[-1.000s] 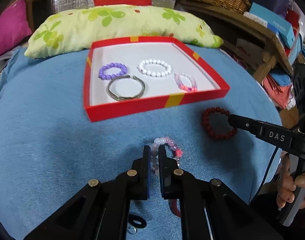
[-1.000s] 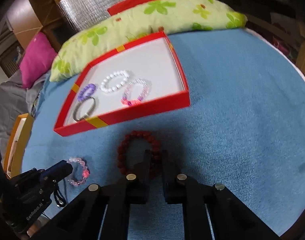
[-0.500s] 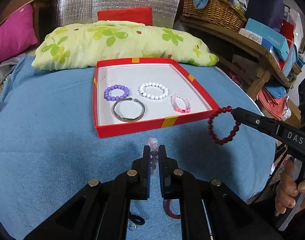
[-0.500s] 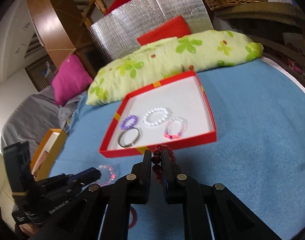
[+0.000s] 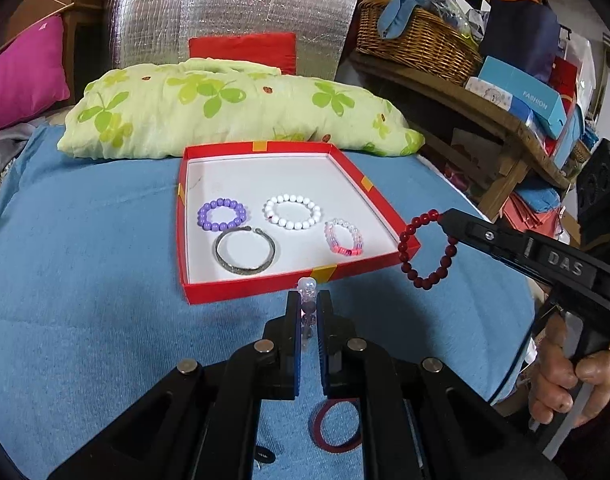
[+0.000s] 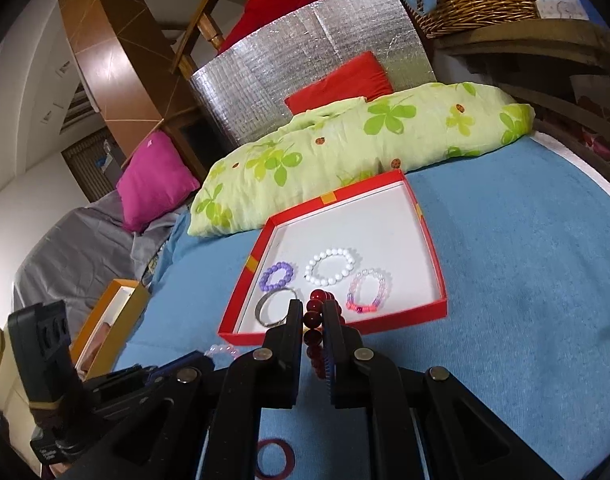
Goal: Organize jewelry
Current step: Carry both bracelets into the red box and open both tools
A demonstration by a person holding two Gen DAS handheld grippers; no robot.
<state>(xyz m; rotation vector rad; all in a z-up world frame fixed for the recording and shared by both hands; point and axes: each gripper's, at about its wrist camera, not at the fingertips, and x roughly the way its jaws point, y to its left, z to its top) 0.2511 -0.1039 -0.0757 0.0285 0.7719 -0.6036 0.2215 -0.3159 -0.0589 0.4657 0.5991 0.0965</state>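
With the left gripper (image 5: 308,312) clamped on the pale bracelet (image 5: 307,289) and the right gripper (image 6: 313,317) on the red bracelet (image 5: 427,249), carry both over the red tray (image 5: 261,286) mid-frame, releasing onto bare white floor.

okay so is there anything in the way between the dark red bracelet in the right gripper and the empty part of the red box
Nothing visible blocks it. The red bracelet hangs from the right gripper just outside the box's near right corner, above the low wall. Four bracelets fill the front half, so the bare floor lies behind them.
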